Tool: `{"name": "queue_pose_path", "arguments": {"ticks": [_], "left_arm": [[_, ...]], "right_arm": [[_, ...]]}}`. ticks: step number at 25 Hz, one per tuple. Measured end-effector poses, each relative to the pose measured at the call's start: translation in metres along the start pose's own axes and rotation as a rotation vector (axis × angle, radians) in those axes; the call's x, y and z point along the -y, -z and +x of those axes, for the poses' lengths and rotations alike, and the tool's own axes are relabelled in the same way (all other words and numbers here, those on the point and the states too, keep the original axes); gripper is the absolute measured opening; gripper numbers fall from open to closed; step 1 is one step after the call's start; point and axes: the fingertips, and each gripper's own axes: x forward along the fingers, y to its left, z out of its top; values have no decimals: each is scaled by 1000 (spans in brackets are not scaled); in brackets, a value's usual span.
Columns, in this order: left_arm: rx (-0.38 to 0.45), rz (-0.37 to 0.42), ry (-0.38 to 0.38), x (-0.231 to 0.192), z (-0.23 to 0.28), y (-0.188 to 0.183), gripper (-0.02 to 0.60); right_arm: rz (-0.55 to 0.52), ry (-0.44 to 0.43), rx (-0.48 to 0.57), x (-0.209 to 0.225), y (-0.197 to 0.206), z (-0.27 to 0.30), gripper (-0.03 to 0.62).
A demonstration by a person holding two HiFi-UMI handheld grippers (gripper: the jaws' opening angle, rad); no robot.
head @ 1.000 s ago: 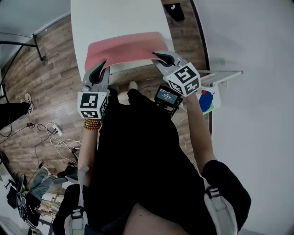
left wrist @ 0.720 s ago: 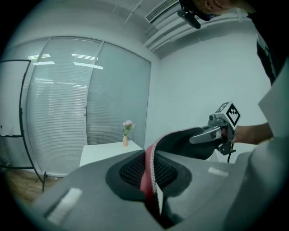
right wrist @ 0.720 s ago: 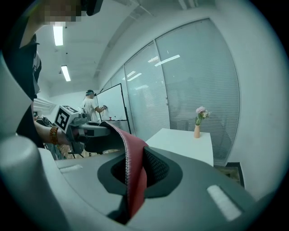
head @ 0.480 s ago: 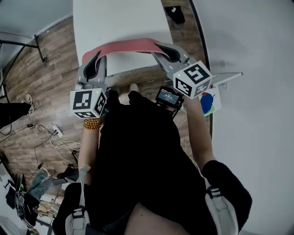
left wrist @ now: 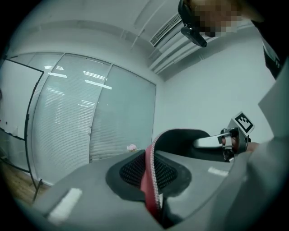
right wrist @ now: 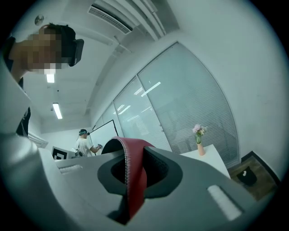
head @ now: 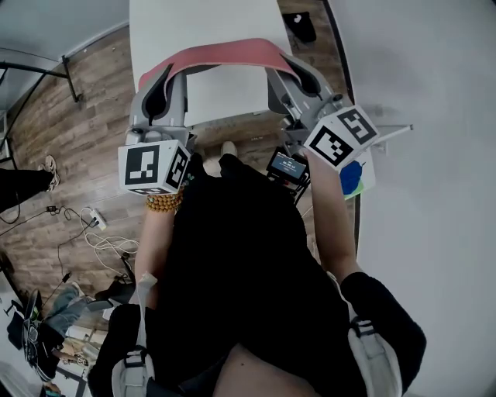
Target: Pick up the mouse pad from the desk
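The red mouse pad (head: 221, 53) hangs in the air above the white desk (head: 194, 23), stretched between both grippers and seen nearly edge-on. My left gripper (head: 155, 85) is shut on its left end, and in the left gripper view the pad's red stitched edge (left wrist: 151, 180) is clamped between the grey jaws. My right gripper (head: 287, 74) is shut on the right end, where the red strip (right wrist: 134, 180) runs between the jaws. Both grippers point level.
Wooden floor (head: 85, 101) lies on the left with cables (head: 97, 233) and a person's foot (head: 46, 167). A small device with a screen (head: 287, 167) hangs at my waist. A vase of flowers (right wrist: 198, 140) stands on a far white table, and another person (right wrist: 83, 143) stands by a whiteboard.
Both grippers have risen with the mouse pad, lifting it off the desk. The pad, flat on the desk edge a second ago, now arches in the air between them.
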Motion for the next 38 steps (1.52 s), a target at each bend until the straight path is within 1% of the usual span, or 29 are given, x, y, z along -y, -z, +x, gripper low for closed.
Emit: {"name": "queue_pose_path", "arguments": {"ticks": [3, 7, 10, 16, 23, 32, 38], "left_arm": [[20, 31, -12, 0, 4, -2, 28], [38, 100, -24, 4, 8, -9, 26], [39, 121, -29, 6, 4, -13, 26], [34, 132, -40, 8, 4, -9, 26], [35, 147, -42, 7, 1, -11, 26], [46, 151, -42, 10, -1, -19, 28], [42, 155, -45, 8, -1, -17, 28]], "right_arm": [[-3, 8, 21, 0, -2, -1, 43], [-70, 52, 51, -2, -9, -5, 44], [-96, 82, 67, -7, -12, -9, 44], [-147, 107, 74, -2, -11, -12, 41], [-172, 118, 72, -1, -13, -12, 41], [-176, 101, 62, -5, -17, -17, 41], [-182, 96, 61, -5, -16, -15, 40]]}}
